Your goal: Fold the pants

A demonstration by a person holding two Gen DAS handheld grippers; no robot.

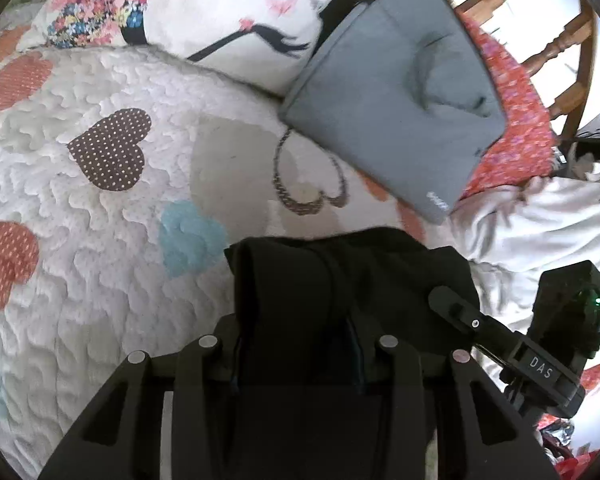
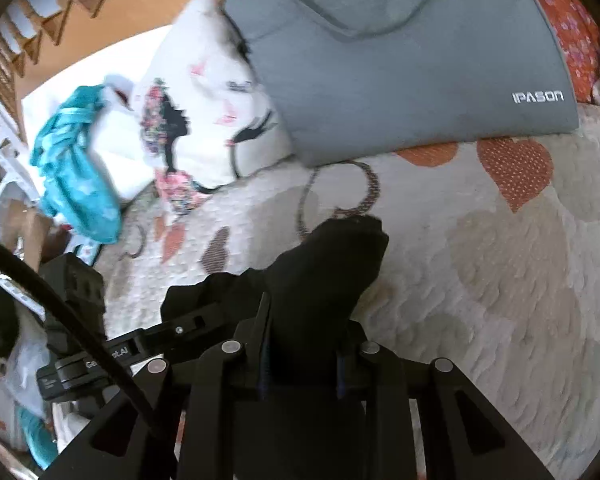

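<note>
Left wrist view: the heart-patterned quilt [image 1: 100, 208] spreads widest, a grey laptop sleeve [image 1: 396, 92] lying at its far edge. Nearer than the sleeve, black pants [image 1: 340, 280] bunch over the quilt, pinched by the left gripper [image 1: 296, 364] and the right gripper [image 2: 300, 360]. The cloth looks soft, light and floppy; gripping at edges or corners should suit.

Heart-patterned quilt [image 1: 100, 208] carries a pillow [image 1: 220, 12] and grey bag [image 1: 392, 92].
</note>
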